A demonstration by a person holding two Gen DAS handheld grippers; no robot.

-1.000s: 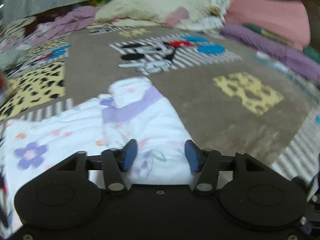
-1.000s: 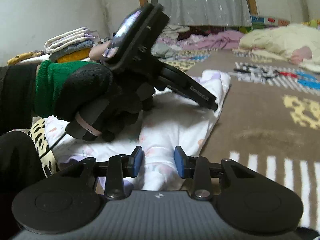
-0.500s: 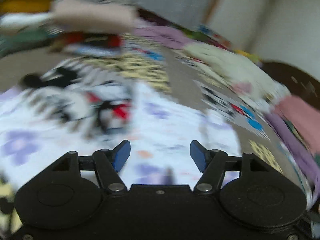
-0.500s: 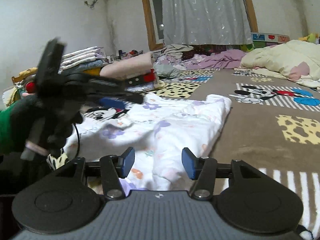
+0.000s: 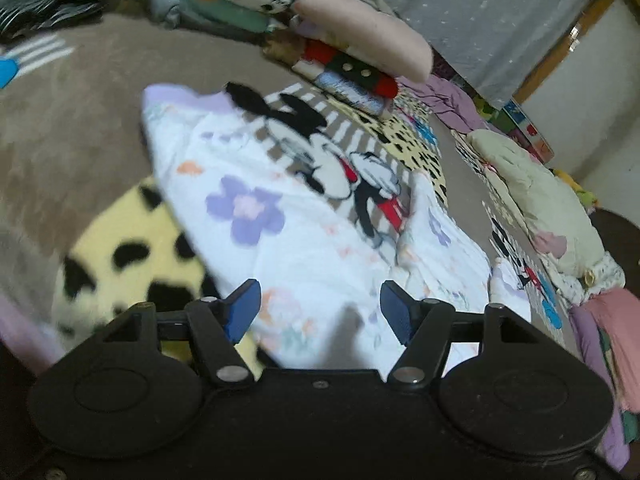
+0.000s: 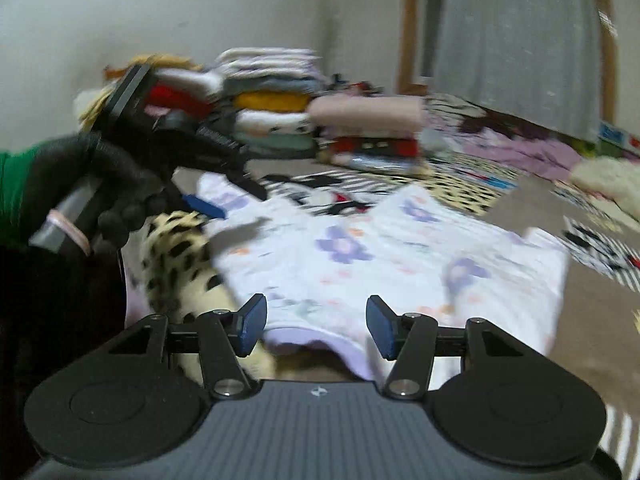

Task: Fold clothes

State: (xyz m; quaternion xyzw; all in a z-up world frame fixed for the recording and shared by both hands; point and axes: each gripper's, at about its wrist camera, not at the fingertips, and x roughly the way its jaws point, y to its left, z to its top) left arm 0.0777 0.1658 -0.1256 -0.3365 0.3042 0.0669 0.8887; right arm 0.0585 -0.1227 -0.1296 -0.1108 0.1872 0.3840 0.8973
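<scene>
Garment (image 5: 304,248) now spread flat, right claw (image 6: 314,326) opening wider, empty

Two black handheld grippers with blue-padded fingers are showing in the wrist views.

The left gripper (image 5: 320,310) is showing a smooth black housing with two round discs, silver pivot screws and blue pads (image 5: 243,309). The right gripper (image 6: 315,326) is wearing a ribbed grey plate with a small white mark, between matching black discs. The person's left hand (image 6: 92,184) is wearing a black knitted glove under a green cuff (image 6: 10,196) and a black sleeve; a pink band is circling the grey handle.
</scene>
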